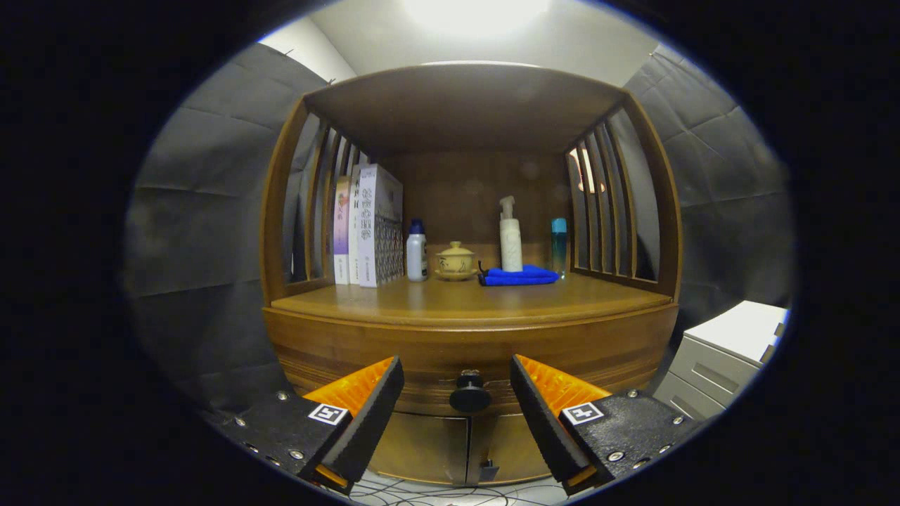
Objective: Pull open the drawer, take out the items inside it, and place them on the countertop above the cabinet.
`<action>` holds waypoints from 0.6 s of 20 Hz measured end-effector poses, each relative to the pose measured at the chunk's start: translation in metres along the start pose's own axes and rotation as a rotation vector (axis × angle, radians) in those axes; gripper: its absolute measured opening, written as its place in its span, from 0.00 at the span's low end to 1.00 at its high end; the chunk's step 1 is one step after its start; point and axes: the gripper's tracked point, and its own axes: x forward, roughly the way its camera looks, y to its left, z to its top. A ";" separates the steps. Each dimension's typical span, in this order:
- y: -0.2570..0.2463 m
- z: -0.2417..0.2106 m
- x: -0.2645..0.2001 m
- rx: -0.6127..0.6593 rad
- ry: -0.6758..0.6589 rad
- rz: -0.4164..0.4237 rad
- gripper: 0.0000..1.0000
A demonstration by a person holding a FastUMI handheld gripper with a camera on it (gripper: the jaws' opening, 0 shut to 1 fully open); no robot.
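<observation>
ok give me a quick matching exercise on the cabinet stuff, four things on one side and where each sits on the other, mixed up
Things:
1. drawer knob
2. books
3. blue cloth
4. lidded teacup

Places:
A. upright against the left slats of the cabinet
B. between the open fingers of the gripper
C. under the white pump bottle
D. between the small white bottle and the cloth

Pairs: 1-B, 2-A, 3-C, 4-D

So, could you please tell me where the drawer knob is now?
The drawer knob sits on the cabinet front below the countertop, between the open gripper fingers, touching neither.
</observation>
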 end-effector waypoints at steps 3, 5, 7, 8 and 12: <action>-0.002 -0.019 0.016 0.008 0.043 -0.002 0.95; -0.006 -0.030 0.023 0.014 0.071 -0.006 0.95; -0.006 -0.041 0.029 0.017 0.095 -0.010 0.94; -0.003 -0.046 0.033 0.019 0.110 -0.002 0.93; 0.000 -0.060 0.042 -0.025 0.148 0.009 0.81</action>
